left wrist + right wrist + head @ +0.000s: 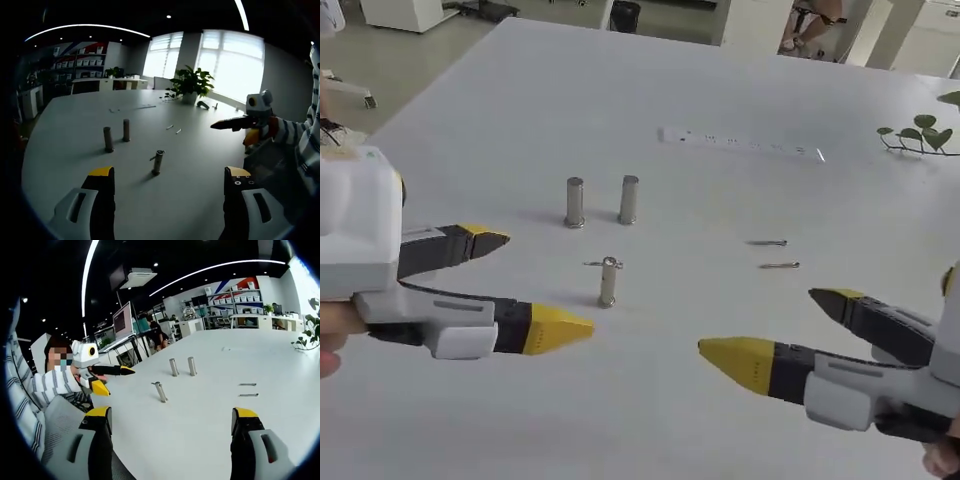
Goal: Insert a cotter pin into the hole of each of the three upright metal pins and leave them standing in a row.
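Metal pins stand upright; one bears a horizontal cotter pin.

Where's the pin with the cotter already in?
Head view: the fitted pin stands nearer the person than the two bare pins, left of the loose cotter pins.

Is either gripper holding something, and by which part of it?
Nothing is held: the left gripper and the right gripper both stand open and empty.

Open tabletop near side, three upright pins mid-table, two cotter pins lying right
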